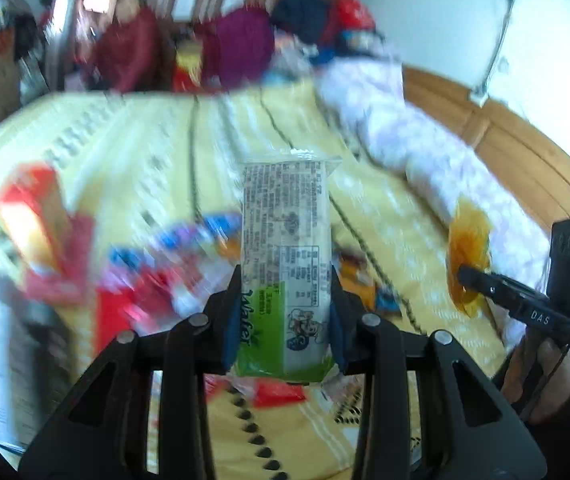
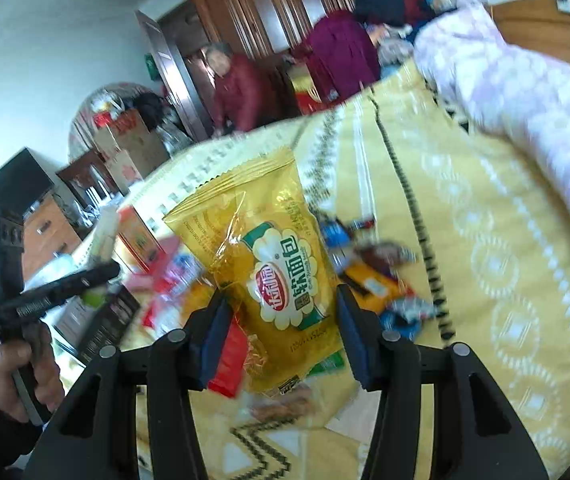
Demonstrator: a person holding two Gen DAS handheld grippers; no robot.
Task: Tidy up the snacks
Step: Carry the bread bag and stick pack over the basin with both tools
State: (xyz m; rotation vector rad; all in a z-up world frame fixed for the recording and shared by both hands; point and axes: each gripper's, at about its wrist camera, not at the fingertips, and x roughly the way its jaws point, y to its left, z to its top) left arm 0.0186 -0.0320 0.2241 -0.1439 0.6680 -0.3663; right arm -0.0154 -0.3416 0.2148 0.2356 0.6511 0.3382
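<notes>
My left gripper [image 1: 285,320] is shut on a green-and-white wafer pack [image 1: 287,236], which stands upright between the blue pads above the bed. In the right wrist view this gripper [image 2: 101,276] enters from the left, held by a hand, with a bit of green pack at its tip. My right gripper [image 2: 281,332] is shut on a yellow soft-bread packet [image 2: 273,248], lifted clear of the pile. The left wrist view shows the right gripper [image 1: 469,276] at the right edge with that amber packet [image 1: 469,252] hanging from it.
Several loose snack packs [image 2: 369,280] lie in a pile on the yellow bedspread [image 1: 133,152]. A red-and-yellow box [image 1: 33,216] stands at the left. A pale quilt [image 2: 525,92] runs along the wooden headboard [image 1: 505,140]. A person in red [image 2: 241,84] is beyond the bed.
</notes>
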